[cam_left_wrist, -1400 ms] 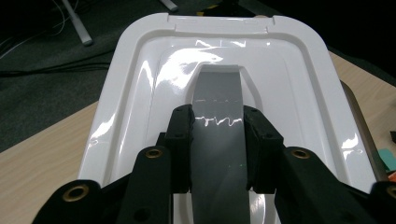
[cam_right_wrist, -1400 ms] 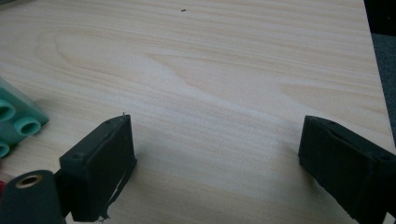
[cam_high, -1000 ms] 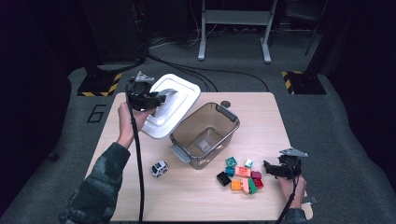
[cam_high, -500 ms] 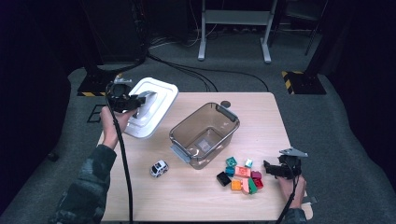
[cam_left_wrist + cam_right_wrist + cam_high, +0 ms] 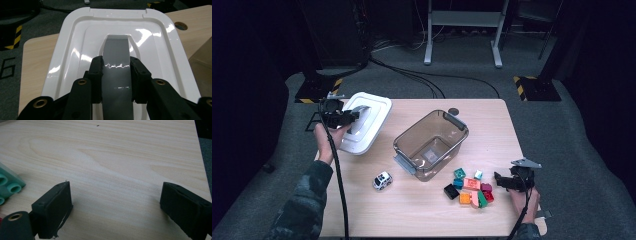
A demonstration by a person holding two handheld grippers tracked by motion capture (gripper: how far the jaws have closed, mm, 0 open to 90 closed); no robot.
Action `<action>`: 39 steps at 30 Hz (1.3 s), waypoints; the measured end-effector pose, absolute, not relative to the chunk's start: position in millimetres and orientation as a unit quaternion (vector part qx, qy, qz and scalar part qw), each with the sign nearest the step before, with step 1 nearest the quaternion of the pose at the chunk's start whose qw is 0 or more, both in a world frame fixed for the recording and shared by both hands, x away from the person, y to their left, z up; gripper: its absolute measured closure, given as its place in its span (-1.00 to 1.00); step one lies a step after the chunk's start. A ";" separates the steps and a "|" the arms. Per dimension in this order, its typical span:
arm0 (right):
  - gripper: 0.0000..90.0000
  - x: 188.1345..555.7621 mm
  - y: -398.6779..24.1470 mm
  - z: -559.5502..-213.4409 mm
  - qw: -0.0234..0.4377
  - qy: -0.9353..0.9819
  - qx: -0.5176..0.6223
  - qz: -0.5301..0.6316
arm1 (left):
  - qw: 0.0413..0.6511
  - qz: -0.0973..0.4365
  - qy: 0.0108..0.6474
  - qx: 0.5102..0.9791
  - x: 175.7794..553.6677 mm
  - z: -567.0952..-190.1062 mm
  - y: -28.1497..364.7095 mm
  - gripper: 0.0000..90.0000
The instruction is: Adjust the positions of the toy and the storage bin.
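A white box lid (image 5: 371, 129) with a grey handle strip (image 5: 117, 47) is at the table's far left corner. My left gripper (image 5: 353, 116) is shut on that handle; in the left gripper view the pads (image 5: 97, 75) press on both sides of the strip on the lid (image 5: 160, 47). I cannot tell whether the lid rests on the wood. A clear plastic box (image 5: 457, 123) stands uncovered and empty at mid-table. My right gripper (image 5: 500, 179) lies low at the near right, open with nothing between its jaws (image 5: 115, 207), just right of a heap of coloured bricks (image 5: 472, 189).
A small white toy car (image 5: 382, 180) sits left of the box's near corner. A green brick (image 5: 8, 183) edges the right gripper view. The table (image 5: 492, 115) has a round hole (image 5: 453, 111) at the back. Cables and a metal stand lie on the floor behind.
My left hand has carried the lid leftward and down, from beside the clear box to the table's left corner. The right hand has kept still.
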State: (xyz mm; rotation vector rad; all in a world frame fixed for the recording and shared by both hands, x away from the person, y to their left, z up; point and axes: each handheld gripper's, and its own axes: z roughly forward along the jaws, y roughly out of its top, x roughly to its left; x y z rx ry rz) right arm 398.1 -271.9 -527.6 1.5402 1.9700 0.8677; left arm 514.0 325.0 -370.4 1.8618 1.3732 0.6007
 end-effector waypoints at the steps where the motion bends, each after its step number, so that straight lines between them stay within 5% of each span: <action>1: -0.79 398.1 -271.9 -527.6 0.245 0.722 0.564 0.318 | 0.365 0.232 0.537 0.724 514.2 -373.5 327.0 0.49; 39: -0.80 398.0 -271.4 -527.7 0.246 0.722 0.565 0.316 | 0.294 0.210 0.606 0.709 527.2 -485.1 340.5 0.40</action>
